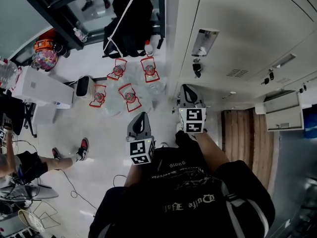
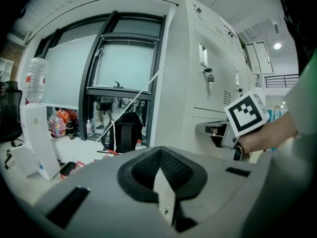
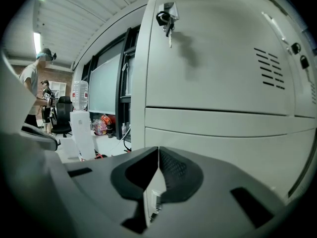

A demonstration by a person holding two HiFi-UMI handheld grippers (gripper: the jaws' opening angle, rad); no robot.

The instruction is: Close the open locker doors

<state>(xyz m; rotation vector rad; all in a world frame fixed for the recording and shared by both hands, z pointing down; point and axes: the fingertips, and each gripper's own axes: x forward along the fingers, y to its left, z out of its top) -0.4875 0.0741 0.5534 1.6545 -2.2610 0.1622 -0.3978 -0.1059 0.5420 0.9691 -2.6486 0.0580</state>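
White floor, dark-framed windows w/ black backpack in front; water dispenser nearby, ceiling strip lit.

The lockers stand along the right side. The right gripper is just before their doors, and the left gripper is to its left. Beyond them a backpack leans at the window, with bottles on the floor before it.

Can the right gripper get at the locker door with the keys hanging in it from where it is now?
Probably yes. The right gripper, jaws shut, points toward that locker door with nothing between them. The keys hang higher up, so reaching those would likely need a lift.
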